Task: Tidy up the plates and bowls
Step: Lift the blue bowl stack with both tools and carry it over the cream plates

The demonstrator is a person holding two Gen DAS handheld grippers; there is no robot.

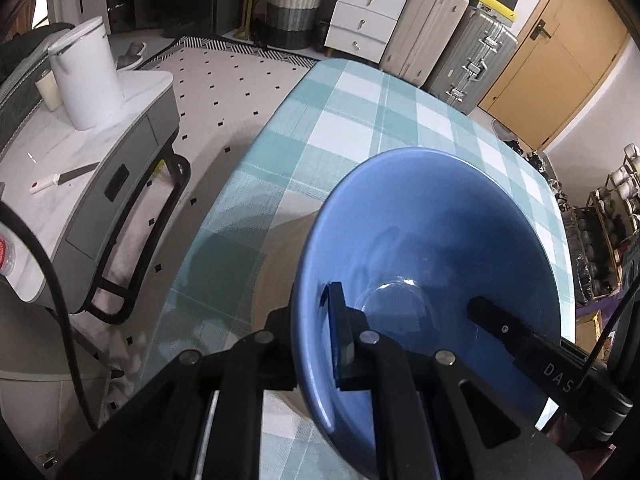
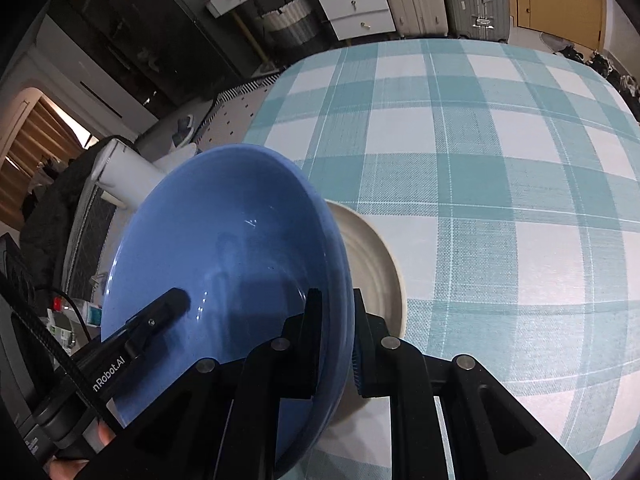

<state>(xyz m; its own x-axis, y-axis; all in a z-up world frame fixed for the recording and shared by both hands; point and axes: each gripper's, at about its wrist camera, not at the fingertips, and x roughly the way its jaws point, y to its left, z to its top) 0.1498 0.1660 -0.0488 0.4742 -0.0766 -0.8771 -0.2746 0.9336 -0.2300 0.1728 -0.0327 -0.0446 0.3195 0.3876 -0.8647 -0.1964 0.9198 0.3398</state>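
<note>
Left wrist view, nearest: left gripper (image 1: 316, 344) pinches the blue bowl (image 1: 432, 264) by its rim at the 7 o'clock side, one finger (image 1: 340, 340) inside the bowl, the other outside under the wall and mostly hidden. The right gripper's inner finger (image 1: 504, 330) pokes in over the opposite rim at 4 o'clock.

Right wrist view, nearest: right gripper (image 2: 336, 344) pinches the same blue bowl (image 2: 224, 272) across its rim at 5 o'clock, one finger (image 2: 310, 344) inside, one finger (image 2: 366, 348) outside, wall clamped between. The left gripper's finger (image 2: 160, 316) comes in from 8 o'clock, over the bowl's inner face.

Bowl is tilted in both views, held by both grippers. Right behind and below it sits a beige plate (image 2: 376, 264) on the table; it shows at 3 o'clock of the bowl in the right view, and as a beige edge (image 1: 280, 264) at 9 o'clock of the bowl in the left view. Can't tell if bowl and plate touch.

Table carries a teal-and-white check tablecloth (image 2: 500, 168), running out to 12 o'clock.

Farther, left view: at 9–10 o'clock, a grey side cart (image 1: 120, 176) with a white kettle (image 1: 88, 76) on top. At 12 o'clock, white drawers (image 1: 364, 12) and a woven basket (image 1: 294, 8). At 1 o'clock, suitcases (image 1: 468, 52), then a wooden door (image 1: 560, 52) at 2 o'clock.
</note>
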